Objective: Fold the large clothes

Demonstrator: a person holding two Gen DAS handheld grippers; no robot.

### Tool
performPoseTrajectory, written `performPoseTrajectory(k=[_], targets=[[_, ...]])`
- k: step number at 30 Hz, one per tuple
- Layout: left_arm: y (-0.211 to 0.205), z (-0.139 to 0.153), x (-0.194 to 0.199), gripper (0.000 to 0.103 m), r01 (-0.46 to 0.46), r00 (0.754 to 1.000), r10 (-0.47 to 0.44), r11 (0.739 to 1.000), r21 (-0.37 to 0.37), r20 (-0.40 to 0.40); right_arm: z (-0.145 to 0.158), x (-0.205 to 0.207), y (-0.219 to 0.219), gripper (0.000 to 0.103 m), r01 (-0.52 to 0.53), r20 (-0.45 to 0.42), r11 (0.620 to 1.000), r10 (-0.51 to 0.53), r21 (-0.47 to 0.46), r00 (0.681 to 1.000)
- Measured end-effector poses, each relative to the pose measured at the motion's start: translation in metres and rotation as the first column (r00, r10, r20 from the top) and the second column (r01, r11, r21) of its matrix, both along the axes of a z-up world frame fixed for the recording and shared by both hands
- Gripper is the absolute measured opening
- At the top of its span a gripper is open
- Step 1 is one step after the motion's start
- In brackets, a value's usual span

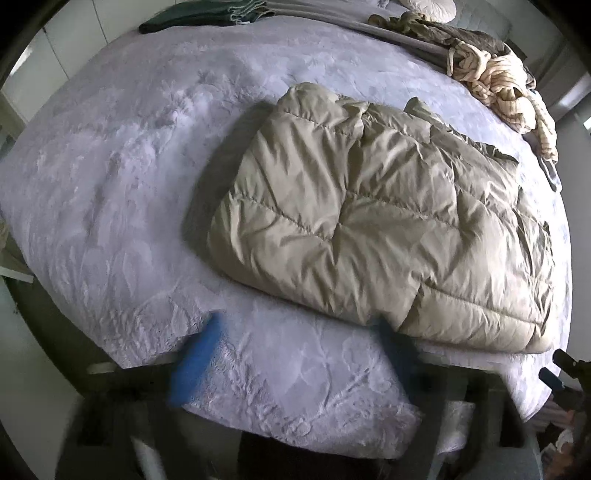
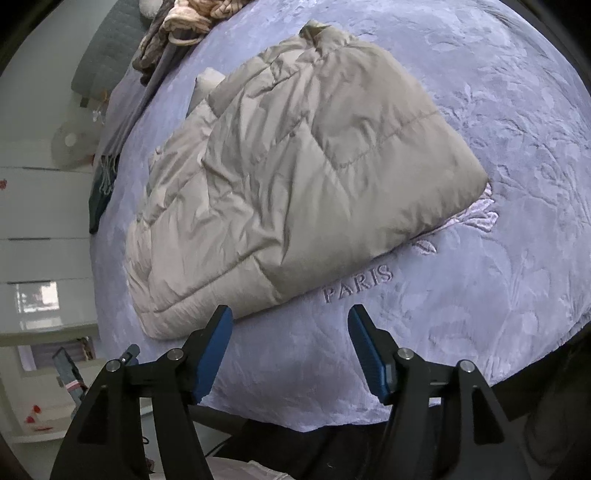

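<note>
A beige quilted puffer jacket [image 1: 376, 221] lies folded into a thick rectangle on the lilac bedspread [image 1: 129, 166]. It also shows in the right wrist view [image 2: 295, 177]. My left gripper [image 1: 299, 347] is open and empty, blurred by motion, over the bed's near edge just short of the jacket. Its right finger is close to the jacket's near edge. My right gripper [image 2: 290, 332] is open and empty, above the bedspread [image 2: 498, 184] just in front of the jacket. The right gripper's tip also shows at the left wrist view's right edge [image 1: 561, 373].
A cream striped garment [image 1: 506, 85] and brown clothes lie piled at the bed's far right. A dark green folded cloth [image 1: 207, 16] lies at the far edge. "PARIS" embroidery [image 2: 356, 280] is beside the jacket. White drawers [image 2: 40, 221] stand left of the bed.
</note>
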State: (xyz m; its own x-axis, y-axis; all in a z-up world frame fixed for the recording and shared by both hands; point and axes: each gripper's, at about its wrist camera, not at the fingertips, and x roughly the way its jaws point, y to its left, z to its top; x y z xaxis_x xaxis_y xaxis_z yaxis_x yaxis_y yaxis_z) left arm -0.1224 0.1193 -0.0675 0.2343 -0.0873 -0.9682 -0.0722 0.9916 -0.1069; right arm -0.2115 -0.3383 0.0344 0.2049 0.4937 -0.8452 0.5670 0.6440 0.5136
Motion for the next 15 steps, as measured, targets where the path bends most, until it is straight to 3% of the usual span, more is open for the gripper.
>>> performPoseTrajectory(k=[15], targets=[[0.001, -0.004, 0.043, 0.103, 0.147, 0.989, -0.148, 0.989, 0.022, 0.015, 0.013, 0.042, 0.055, 0.071, -0.072, 0.043, 0.996, 0.075, -0.057, 0.996]])
